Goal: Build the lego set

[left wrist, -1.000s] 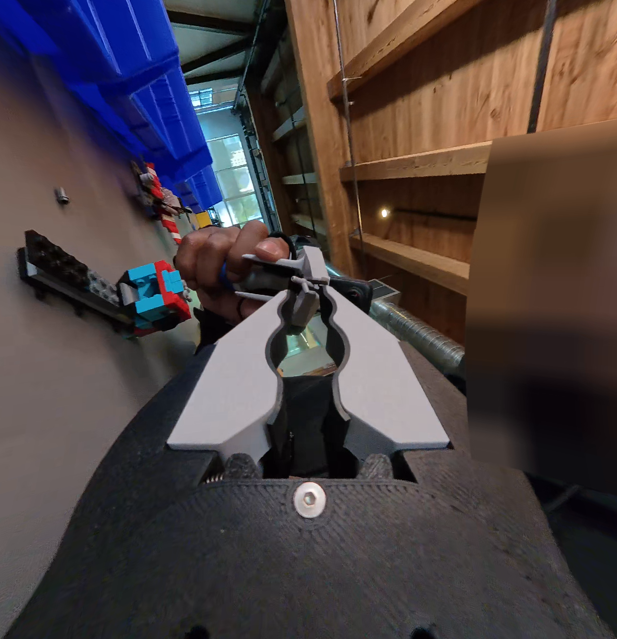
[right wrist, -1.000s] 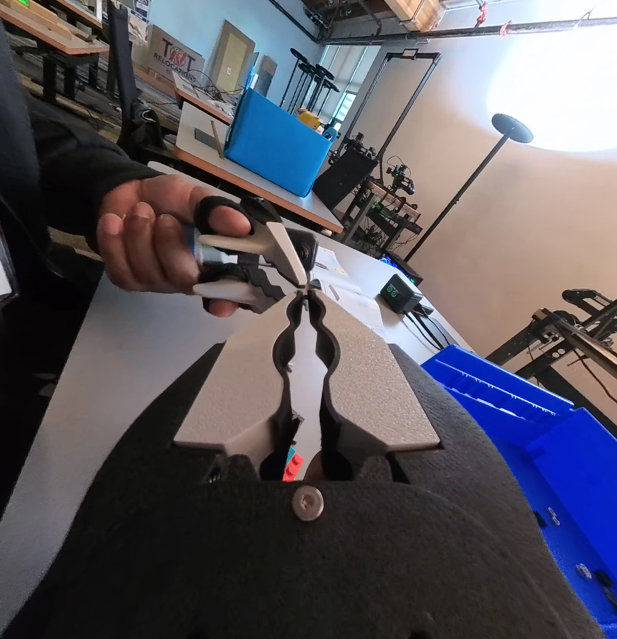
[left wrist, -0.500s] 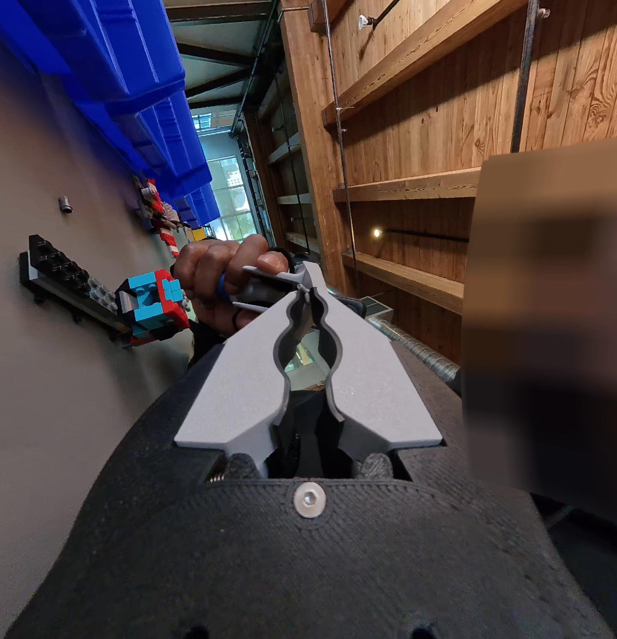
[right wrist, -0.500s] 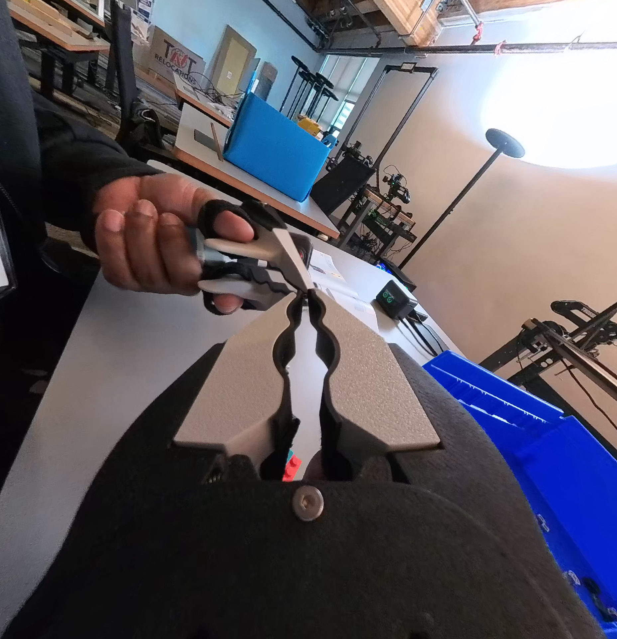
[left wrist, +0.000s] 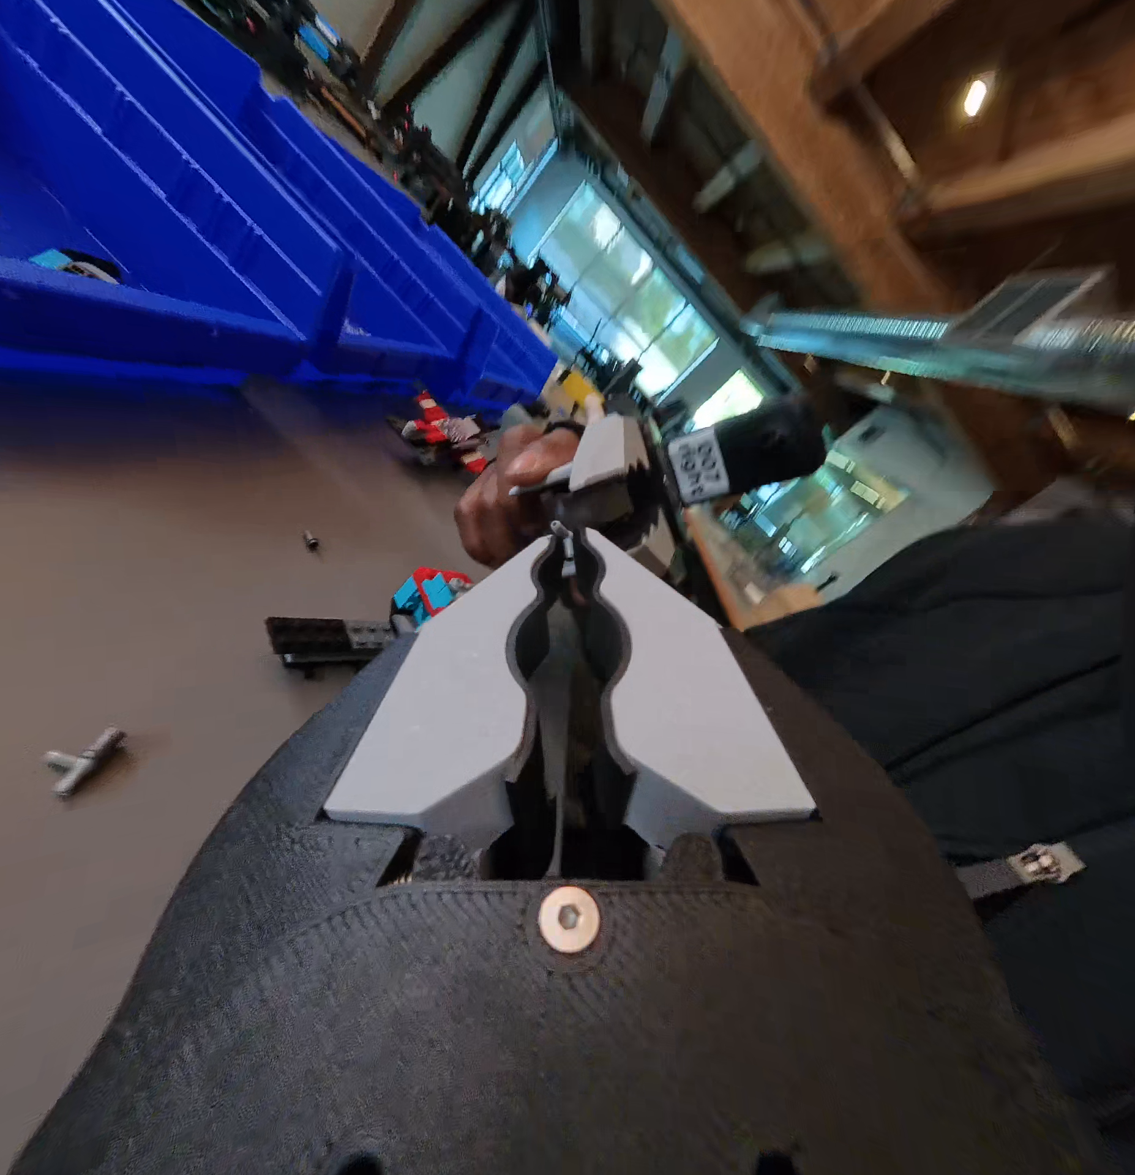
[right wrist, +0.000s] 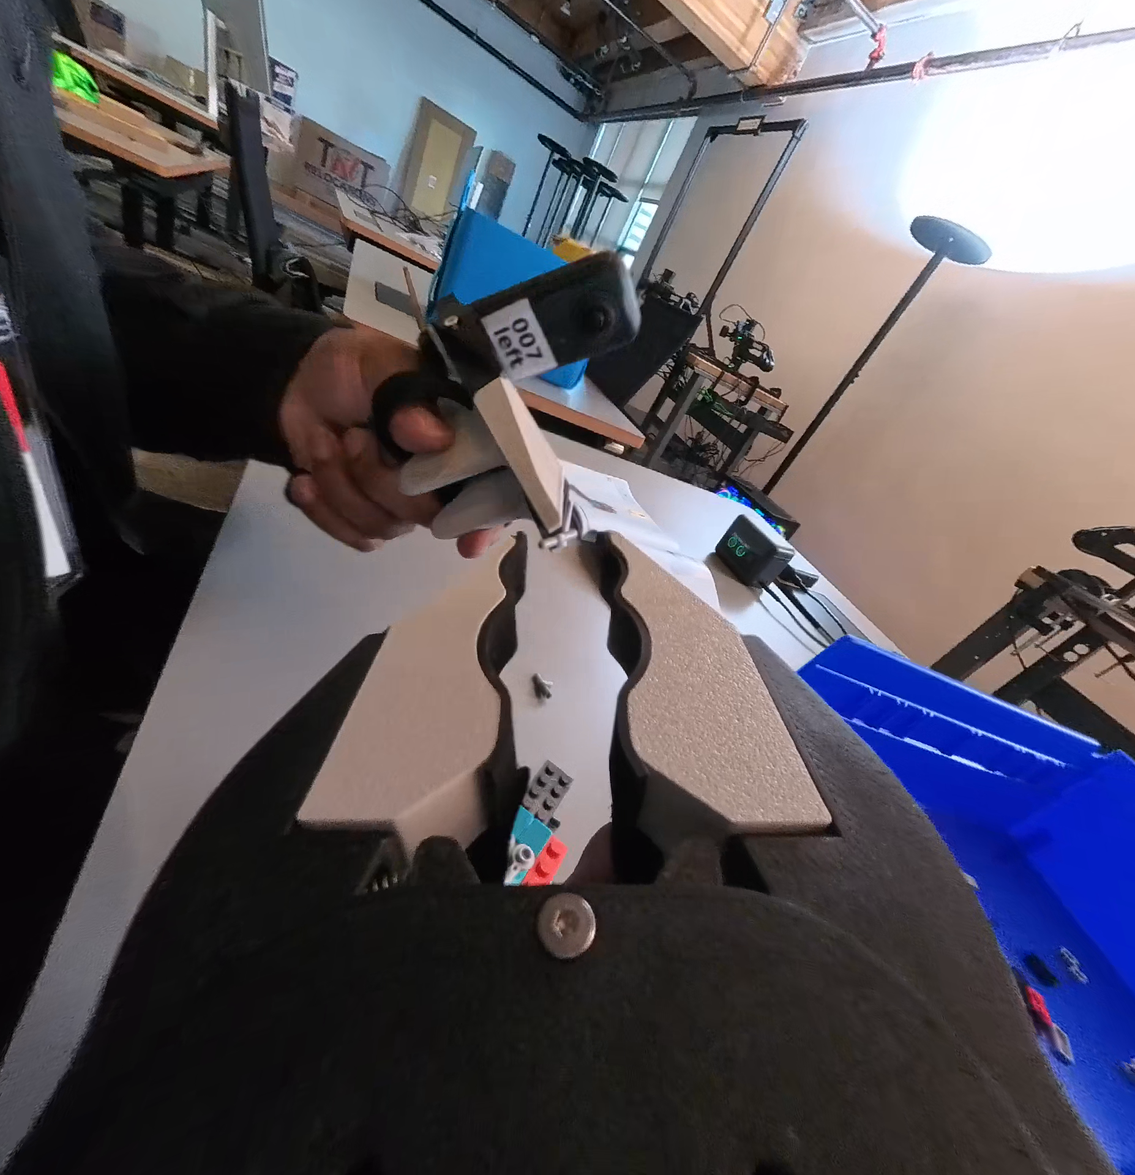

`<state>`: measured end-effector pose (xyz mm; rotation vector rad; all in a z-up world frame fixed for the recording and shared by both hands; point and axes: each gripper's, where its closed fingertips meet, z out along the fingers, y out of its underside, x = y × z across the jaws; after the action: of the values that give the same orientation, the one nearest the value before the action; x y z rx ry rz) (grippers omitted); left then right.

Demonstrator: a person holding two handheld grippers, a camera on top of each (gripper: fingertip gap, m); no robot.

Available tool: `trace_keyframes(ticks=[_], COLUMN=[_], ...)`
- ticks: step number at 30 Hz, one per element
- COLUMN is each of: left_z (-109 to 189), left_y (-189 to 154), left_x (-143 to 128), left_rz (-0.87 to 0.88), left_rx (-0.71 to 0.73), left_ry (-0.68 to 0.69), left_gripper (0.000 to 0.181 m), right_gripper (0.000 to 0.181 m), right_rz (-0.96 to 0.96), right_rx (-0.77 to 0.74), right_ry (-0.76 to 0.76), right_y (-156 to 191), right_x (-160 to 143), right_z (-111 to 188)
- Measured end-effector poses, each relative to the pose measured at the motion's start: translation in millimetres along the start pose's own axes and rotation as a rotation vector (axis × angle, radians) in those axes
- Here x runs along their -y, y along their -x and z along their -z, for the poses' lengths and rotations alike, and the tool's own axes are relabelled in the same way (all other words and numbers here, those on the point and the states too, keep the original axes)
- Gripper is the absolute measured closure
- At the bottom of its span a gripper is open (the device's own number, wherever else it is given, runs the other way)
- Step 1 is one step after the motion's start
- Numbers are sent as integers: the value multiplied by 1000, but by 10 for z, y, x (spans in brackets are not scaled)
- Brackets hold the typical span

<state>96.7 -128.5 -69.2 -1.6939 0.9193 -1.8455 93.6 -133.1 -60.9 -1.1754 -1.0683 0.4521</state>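
Observation:
My left gripper (left wrist: 566,552) is shut on a small grey pin piece (left wrist: 562,537), held in the air above the table. In the right wrist view the same gripper (right wrist: 552,528) shows the pin (right wrist: 557,539) sticking out of its tip. My right gripper (right wrist: 563,545) is open and empty, with the pin just in front of its fingertips. In the left wrist view it (left wrist: 600,474) sits just beyond the pin. The lego build, a black plate (left wrist: 326,636) with teal and red bricks (left wrist: 428,591), lies on the table below and shows between my right fingers (right wrist: 539,826).
Blue bins (left wrist: 170,222) line the far side of the table and hold loose parts (right wrist: 1048,890). A grey T-shaped piece (left wrist: 81,760), a small dark piece (left wrist: 309,540) and a second red build (left wrist: 444,432) lie on the table. A booklet (right wrist: 609,502) and a black device (right wrist: 749,553) lie beyond. The grippers are tip to tip, or close to it. Both grippers' tips are roughly 12 cm from the black plate (left wrist: 326,636). My right wrist view (right wrist: 541,795) looks at it from another angle.
My right gripper has opened and let go of the small pin. My left gripper has kept hold of it. Both cameras have tilted, and more of the table shows.

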Motion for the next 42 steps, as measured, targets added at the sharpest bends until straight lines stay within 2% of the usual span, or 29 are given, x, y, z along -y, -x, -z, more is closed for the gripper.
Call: trace_keyframes(ticks=[4, 9, 19, 23, 33, 42], left_z=[6, 9, 41, 72, 271, 286], left_y=[-27, -95, -161, -133, -66, -102], left_x=[-97, -169, -240, -185, 23, 55], left_rz=[-167, -259, -261, -191, 152, 189], left_rx=[20, -22, -84, -83, -172, -205], left_ry=[156, 262, 334, 285, 6, -43], left_gripper=[178, 178, 178, 177, 166, 175], right_gripper=[157, 159, 164, 164, 164, 164], right_rz=[-3, 3, 25, 50, 139, 189], right_rx=[65, 117, 156, 125, 49, 28], right_ry=[22, 46, 63, 68, 26, 22], right_y=[81, 187, 276, 215, 89, 55], right_x=[11, -3, -7, -16, 50, 77], right_z=[-11, -28, -87, -139, -295, -388])
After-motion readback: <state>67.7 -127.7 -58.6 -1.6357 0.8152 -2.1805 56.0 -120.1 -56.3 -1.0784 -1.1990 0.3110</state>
